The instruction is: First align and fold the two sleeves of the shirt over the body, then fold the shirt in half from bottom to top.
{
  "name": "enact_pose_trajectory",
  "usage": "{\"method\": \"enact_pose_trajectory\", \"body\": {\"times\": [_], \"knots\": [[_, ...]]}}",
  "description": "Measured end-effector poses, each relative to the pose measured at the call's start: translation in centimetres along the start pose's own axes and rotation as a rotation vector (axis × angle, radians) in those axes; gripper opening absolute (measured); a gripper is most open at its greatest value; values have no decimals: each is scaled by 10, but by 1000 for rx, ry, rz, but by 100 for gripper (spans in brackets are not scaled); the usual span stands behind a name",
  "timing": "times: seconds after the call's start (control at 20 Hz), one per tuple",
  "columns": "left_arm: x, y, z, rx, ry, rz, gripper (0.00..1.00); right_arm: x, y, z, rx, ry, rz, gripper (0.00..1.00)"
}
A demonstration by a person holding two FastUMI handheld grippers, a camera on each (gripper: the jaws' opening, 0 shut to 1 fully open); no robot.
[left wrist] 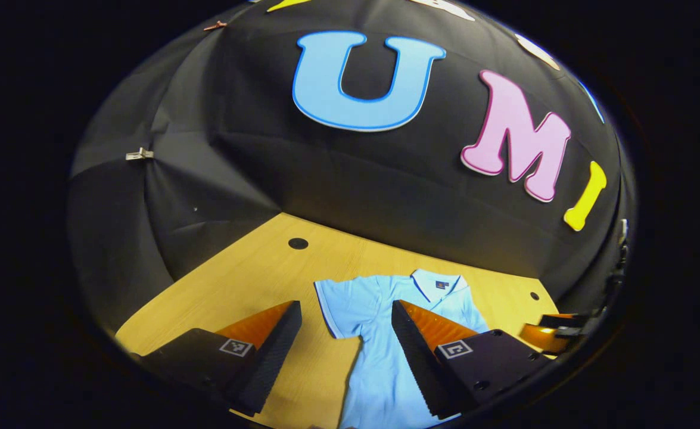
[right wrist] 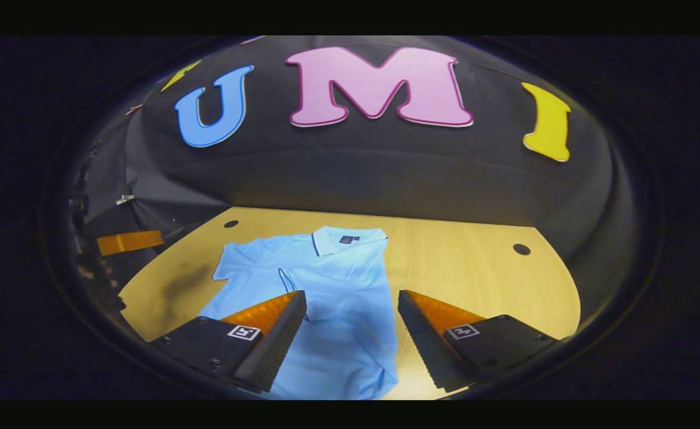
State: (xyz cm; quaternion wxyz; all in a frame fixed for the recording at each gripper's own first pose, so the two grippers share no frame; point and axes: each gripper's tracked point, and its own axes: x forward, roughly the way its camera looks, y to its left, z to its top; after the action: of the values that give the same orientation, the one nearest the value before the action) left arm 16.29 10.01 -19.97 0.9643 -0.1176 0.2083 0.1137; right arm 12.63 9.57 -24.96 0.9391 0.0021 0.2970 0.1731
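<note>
A light blue polo shirt (left wrist: 379, 357) lies flat on the wooden table (left wrist: 248, 280), collar (left wrist: 439, 285) toward the back wall. In the left gripper view its left sleeve (left wrist: 338, 307) is spread out to the side, and my left gripper (left wrist: 347, 307) hovers open above that sleeve. In the right gripper view the shirt (right wrist: 338, 286) has a straight right edge, and a trimmed sleeve hem (right wrist: 287, 283) lies across the body. My right gripper (right wrist: 351, 295) stands open over the shirt's right side, holding nothing. The spread sleeve (right wrist: 233, 256) is at the left there.
The table (right wrist: 475, 268) has small dark holes (left wrist: 298, 243) (right wrist: 521, 249) near its back edge. The black booth wall rises close behind it. The right gripper (left wrist: 549, 333) shows at the far right of the left gripper view, the left gripper (right wrist: 129, 241) at the far left of the right one.
</note>
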Motion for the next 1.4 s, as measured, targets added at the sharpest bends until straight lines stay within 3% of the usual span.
{"method": "enact_pose_trajectory", "body": {"times": [0.25,0.55,0.9,1.0,1.05,1.25,1.4], "knots": [[94,11,-29,64,90,20,97,-32,-36,-1,15,-33,-57,96],[175,26,-43,111,147,52,97,-45,-68,-20,37,-30,-97,96],[207,27,-61,183,221,52,94,-37,-92,-50,75,-4,-126,97],[209,23,-63,206,229,36,86,-35,-97,-58,92,6,-127,96],[209,20,-63,213,230,26,65,-35,-98,-62,103,8,-129,96],[209,10,-65,213,232,10,14,-35,-103,-75,146,20,-134,96],[206,7,-65,242,240,27,7,-33,-107,-82,156,26,-132,97]]}}
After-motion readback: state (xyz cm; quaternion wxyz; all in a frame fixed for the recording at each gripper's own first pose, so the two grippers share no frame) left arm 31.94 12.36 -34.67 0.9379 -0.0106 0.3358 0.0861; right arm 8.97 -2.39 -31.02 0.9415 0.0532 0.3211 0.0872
